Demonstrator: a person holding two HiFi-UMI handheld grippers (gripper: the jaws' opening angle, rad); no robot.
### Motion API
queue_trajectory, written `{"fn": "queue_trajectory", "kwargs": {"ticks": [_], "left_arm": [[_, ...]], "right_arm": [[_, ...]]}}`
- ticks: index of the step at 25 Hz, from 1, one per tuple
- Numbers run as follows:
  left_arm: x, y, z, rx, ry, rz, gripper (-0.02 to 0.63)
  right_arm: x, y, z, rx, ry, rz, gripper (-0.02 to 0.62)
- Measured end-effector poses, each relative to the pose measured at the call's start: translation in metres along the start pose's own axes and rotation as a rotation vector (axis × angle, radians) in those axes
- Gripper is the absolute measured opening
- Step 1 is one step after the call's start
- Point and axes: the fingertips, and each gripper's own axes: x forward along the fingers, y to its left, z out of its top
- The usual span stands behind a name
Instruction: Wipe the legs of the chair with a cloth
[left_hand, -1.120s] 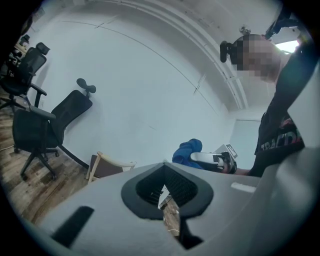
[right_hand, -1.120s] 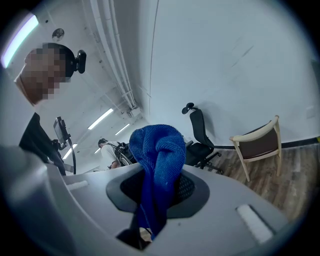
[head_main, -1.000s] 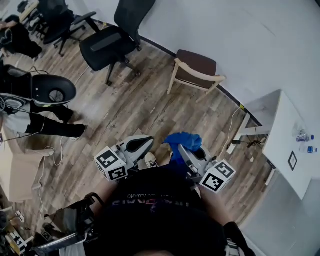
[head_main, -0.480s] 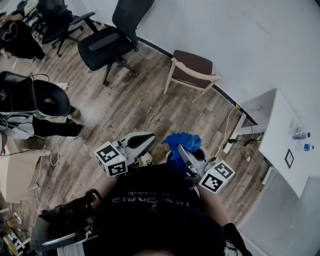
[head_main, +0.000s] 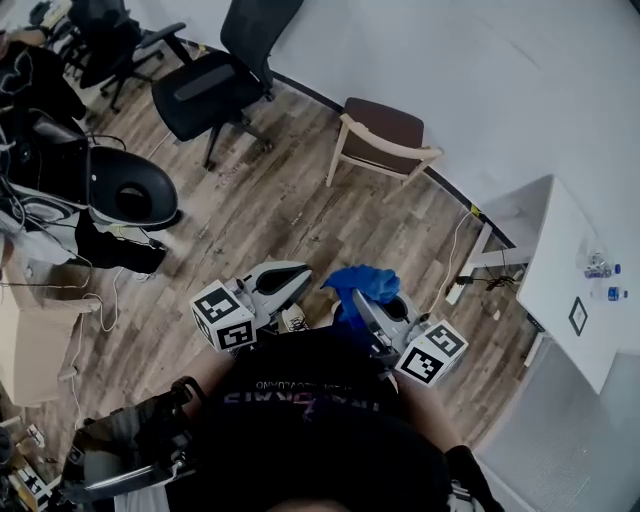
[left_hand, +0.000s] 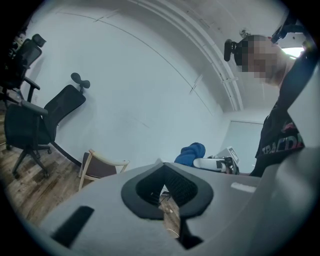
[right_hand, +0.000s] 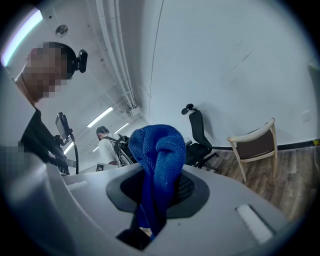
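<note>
Your cloth is a coarse, matt blue knit. The right gripper has a smooth, matt grey plastic shell. The chair has a pale, smooth wooden frame and a dark matt seat. The floor is wood-grain planking.

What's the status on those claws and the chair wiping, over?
Right claw shut on blue cloth. Left claw shut, empty. Wooden chair stands ahead by the wall, legs not yet touched. Nothing seen in the way.

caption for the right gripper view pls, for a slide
Right gripper shut on a blue cloth, wooden chair by the wall ahead.
</note>
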Motion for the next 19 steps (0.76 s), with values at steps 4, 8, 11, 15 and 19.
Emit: {"fn": "queue_trajectory", "kwargs": {"ticks": [4, 8, 11, 15, 19], "left_arm": [[-0.0028, 0.0025, 0.0002, -0.008, -0.010, 0.018, -0.002], [-0.0035, 0.0022, -0.0036, -0.015, -0.011, 0.023, -0.002], [-0.0031, 0.0010, -0.0073, -0.024, -0.014, 0.023, -0.002], [-0.0029, 0.0014, -0.0042, -0.024, -0.015, 0.021, -0.002], [-0.0020, -0.0017, -0.0038, -0.018, -0.009, 0.018, -0.002]], "right_arm": [[0.0050, -0.0002, -0.0017, -0.001, 0.022, 0.019, 0.084], [0.0057, -0.0010, -0.0054, 0.002, 0.038, 0.022, 0.084], [0.0031, -0.0021, -0.0083, 0.002, 0.041, 0.021, 0.084], [0.0035, -0.0012, -0.0059, 0.002, 0.040, 0.018, 0.084], [0.0009, -0.0003, -0.0059, -0.003, 0.039, 0.016, 0.084]]}}
